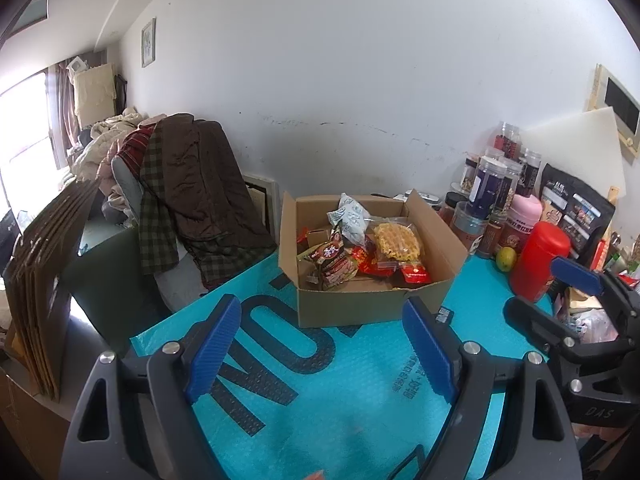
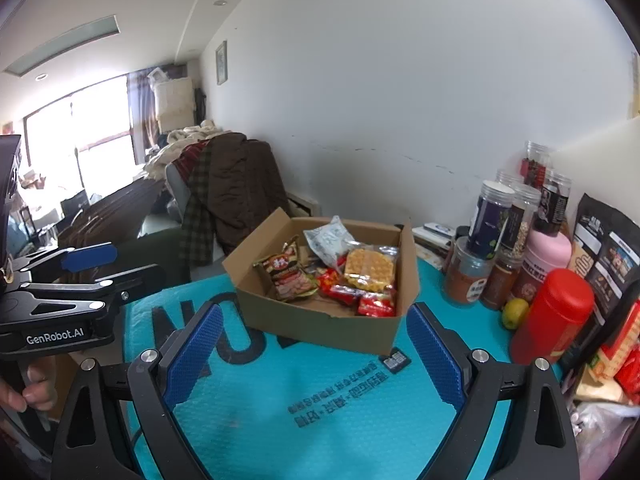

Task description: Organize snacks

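An open cardboard box [image 1: 362, 302] [image 2: 320, 322] sits on a teal mat [image 1: 352, 392] [image 2: 320, 396]. It holds several snack packs: a yellow waffle pack [image 1: 396, 242] [image 2: 370, 270], a white pouch [image 1: 350, 216] [image 2: 326, 240], a brown-red pack [image 1: 334, 266] [image 2: 286, 276] and red packets [image 1: 414, 274] [image 2: 374, 306]. My left gripper [image 1: 322, 320] is open and empty, just short of the box front. My right gripper [image 2: 314, 328] is open and empty, also in front of the box. Each gripper shows at the edge of the other's view, the right gripper [image 1: 548, 284] and the left gripper [image 2: 116, 268].
Jars and canisters [image 1: 492, 184] [image 2: 500, 220], a red bottle [image 1: 538, 260] [image 2: 554, 316], a pink container [image 2: 546, 258], a lemon [image 1: 506, 259] [image 2: 515, 313] and dark bags [image 1: 576, 208] crowd the table's right side. A chair piled with clothes [image 1: 192, 184] [image 2: 232, 184] stands at left.
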`<state>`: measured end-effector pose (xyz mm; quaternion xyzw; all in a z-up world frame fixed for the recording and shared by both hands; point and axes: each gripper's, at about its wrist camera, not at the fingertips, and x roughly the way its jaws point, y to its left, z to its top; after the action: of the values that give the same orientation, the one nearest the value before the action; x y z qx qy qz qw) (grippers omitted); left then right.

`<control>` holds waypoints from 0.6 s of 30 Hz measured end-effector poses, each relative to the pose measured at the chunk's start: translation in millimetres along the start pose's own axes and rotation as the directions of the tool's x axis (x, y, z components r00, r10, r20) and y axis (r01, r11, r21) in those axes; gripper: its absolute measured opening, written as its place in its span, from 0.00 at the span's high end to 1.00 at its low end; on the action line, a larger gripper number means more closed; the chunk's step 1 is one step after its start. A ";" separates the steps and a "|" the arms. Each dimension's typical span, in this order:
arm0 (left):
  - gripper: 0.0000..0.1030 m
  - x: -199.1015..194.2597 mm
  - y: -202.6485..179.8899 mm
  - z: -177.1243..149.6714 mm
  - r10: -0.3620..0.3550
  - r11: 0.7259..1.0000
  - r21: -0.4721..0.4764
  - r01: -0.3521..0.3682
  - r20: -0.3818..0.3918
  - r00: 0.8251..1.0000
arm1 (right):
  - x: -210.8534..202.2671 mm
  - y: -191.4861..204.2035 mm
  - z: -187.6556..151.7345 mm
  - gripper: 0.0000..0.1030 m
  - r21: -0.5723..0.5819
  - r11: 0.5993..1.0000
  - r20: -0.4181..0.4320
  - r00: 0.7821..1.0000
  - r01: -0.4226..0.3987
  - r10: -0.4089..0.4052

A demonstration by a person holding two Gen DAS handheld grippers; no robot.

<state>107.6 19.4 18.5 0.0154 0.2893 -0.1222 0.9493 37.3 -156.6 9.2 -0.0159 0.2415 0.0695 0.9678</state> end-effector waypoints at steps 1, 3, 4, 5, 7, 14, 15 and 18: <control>0.19 0.8 -0.6 0.2 0.007 1.000 0.003 -0.007 -0.002 1.000 | 0.1 -0.1 0.0 0.08 0.000 1.000 0.000 1.000 0.002 -0.002; 0.19 2.6 -1.2 0.0 0.008 1.000 0.008 -0.008 -0.008 1.000 | 0.1 -0.8 0.1 0.08 0.000 1.000 -0.001 1.000 0.007 -0.007; 0.19 3.3 -1.5 0.1 0.005 1.000 0.009 -0.005 -0.012 1.000 | 0.1 -1.3 0.0 0.08 0.001 1.000 -0.002 1.000 0.010 -0.010; 0.19 4.5 -1.8 0.1 0.002 1.000 0.011 -0.002 -0.018 1.000 | 0.2 -2.0 -0.1 0.08 0.001 1.000 -0.003 1.000 0.012 -0.012; 0.19 5.7 -3.1 0.2 0.002 1.000 0.014 -0.002 -0.026 1.000 | 0.8 -2.9 0.2 0.08 0.004 1.000 -0.004 1.000 0.015 -0.015; 0.19 8.3 -5.4 -0.2 0.016 0.999 0.032 -0.015 -0.030 0.999 | 2.8 -5.4 -0.4 0.08 0.008 1.000 -0.011 1.000 0.023 -0.023; 0.19 8.7 -5.3 -0.5 0.007 1.000 0.030 -0.006 -0.034 0.999 | 3.0 -5.5 -0.5 0.08 0.009 1.000 -0.012 1.000 0.024 -0.024; 0.19 10.0 -4.0 -0.7 -0.005 1.000 0.024 0.006 -0.042 0.999 | 4.1 -5.0 -0.9 0.08 0.008 1.000 -0.015 1.000 0.026 -0.026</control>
<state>114.3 13.3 12.6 0.0287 0.3077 -0.1279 0.9424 41.2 -161.1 6.5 -0.0157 0.2490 0.0559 0.9668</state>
